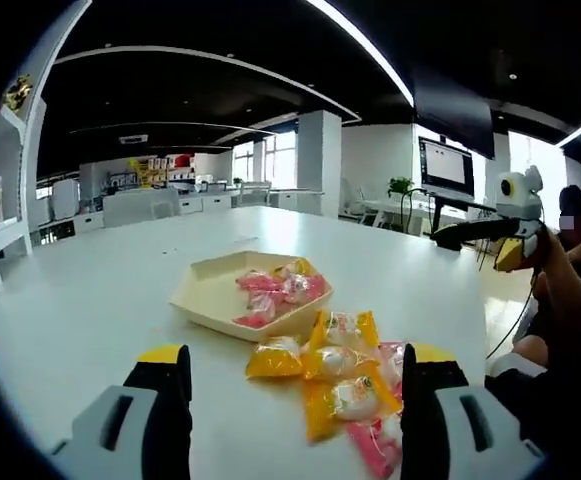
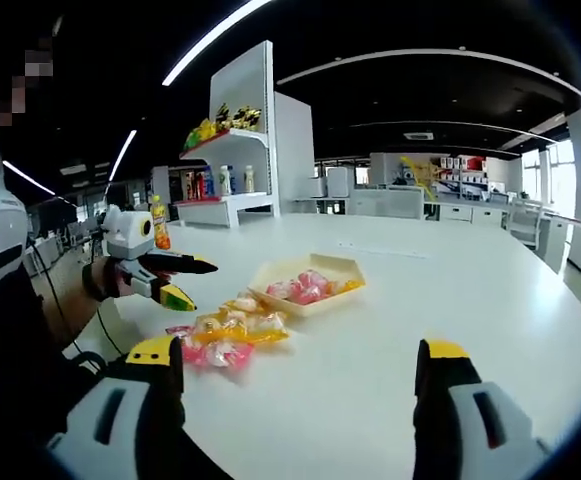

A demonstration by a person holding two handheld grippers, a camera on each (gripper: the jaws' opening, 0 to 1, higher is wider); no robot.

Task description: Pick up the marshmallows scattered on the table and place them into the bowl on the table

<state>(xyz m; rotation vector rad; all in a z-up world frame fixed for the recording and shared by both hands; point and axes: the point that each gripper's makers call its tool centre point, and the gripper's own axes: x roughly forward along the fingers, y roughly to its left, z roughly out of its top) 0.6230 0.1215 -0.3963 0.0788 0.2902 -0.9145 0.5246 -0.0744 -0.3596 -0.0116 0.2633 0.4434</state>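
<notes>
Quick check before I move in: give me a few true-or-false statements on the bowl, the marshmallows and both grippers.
1. The bowl already holds some marshmallows. True.
2. Wrapped marshmallows lie on the table beside the bowl. True.
3. The left gripper is shut on a marshmallow. False: its fingers stand apart, holding nothing.
4. The right gripper is open and empty. True.
5. The bowl is round and blue. False: it is angular and cream-coloured.
</notes>
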